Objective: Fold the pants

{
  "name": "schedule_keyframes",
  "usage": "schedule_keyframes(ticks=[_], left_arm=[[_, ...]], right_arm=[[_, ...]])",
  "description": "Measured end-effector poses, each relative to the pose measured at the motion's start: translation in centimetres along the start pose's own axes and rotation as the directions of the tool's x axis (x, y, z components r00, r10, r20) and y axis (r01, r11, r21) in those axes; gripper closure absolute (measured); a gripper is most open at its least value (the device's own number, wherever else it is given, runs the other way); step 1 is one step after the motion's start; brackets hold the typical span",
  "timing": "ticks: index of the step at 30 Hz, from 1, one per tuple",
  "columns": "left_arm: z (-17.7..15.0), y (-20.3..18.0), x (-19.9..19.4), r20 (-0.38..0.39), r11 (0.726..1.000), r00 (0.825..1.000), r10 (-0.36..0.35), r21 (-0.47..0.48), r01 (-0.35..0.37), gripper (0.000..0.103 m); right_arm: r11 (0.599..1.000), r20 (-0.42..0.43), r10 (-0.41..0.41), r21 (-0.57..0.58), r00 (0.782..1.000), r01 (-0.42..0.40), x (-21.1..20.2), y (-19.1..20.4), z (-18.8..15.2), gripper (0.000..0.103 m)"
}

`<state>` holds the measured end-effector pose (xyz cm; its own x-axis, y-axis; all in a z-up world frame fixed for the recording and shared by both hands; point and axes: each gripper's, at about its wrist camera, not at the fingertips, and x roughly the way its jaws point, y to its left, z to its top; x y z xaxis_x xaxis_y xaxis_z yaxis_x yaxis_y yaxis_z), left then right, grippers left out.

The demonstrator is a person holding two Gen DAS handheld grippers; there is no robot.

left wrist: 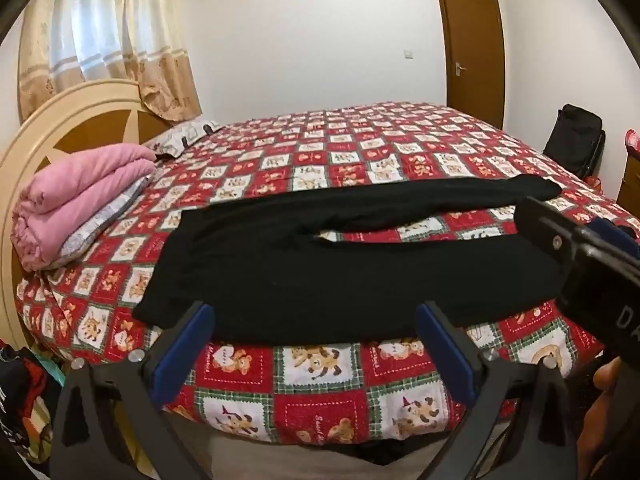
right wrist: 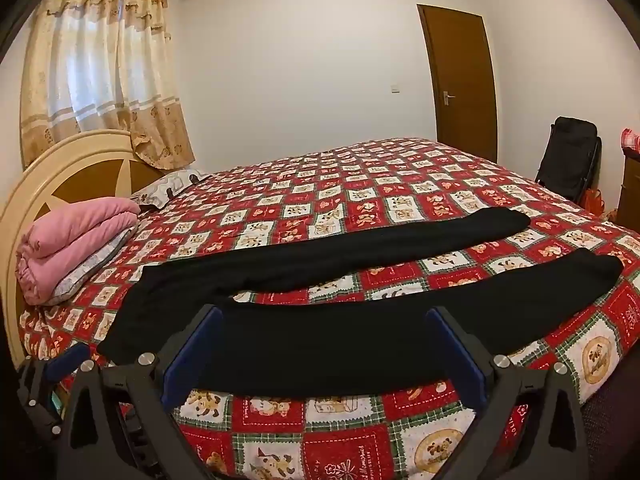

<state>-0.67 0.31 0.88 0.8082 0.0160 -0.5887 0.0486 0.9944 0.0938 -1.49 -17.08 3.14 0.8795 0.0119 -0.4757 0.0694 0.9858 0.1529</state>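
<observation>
Black pants (left wrist: 320, 264) lie flat on the red patterned bed (left wrist: 320, 384), waist to the left, both legs spread out to the right. They also show in the right wrist view (right wrist: 340, 340). My left gripper (left wrist: 316, 312) is open and empty, just short of the near edge of the pants by the waist. My right gripper (right wrist: 324, 314) is open and empty, its fingers over the near leg's front edge. The right gripper's body also shows at the right of the left wrist view (left wrist: 580, 256).
A folded pink blanket (left wrist: 80, 208) on a pillow lies at the headboard (left wrist: 60, 120) on the left. A black bag (right wrist: 568, 156) stands by the brown door (right wrist: 460, 80). Clothes pile (left wrist: 20, 400) on the floor at the lower left.
</observation>
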Motion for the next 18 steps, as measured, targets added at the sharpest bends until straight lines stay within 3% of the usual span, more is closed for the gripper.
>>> schedule_keyframes(ticks=[18], left_arm=[[-0.02,0.16,0.03,0.013,0.999,1.0,0.029,-0.016,-0.029,0.0]], right_arm=[[1.0,-0.047,-0.014,-0.005,0.999,0.013,0.94,0.19,-0.58,0.001]])
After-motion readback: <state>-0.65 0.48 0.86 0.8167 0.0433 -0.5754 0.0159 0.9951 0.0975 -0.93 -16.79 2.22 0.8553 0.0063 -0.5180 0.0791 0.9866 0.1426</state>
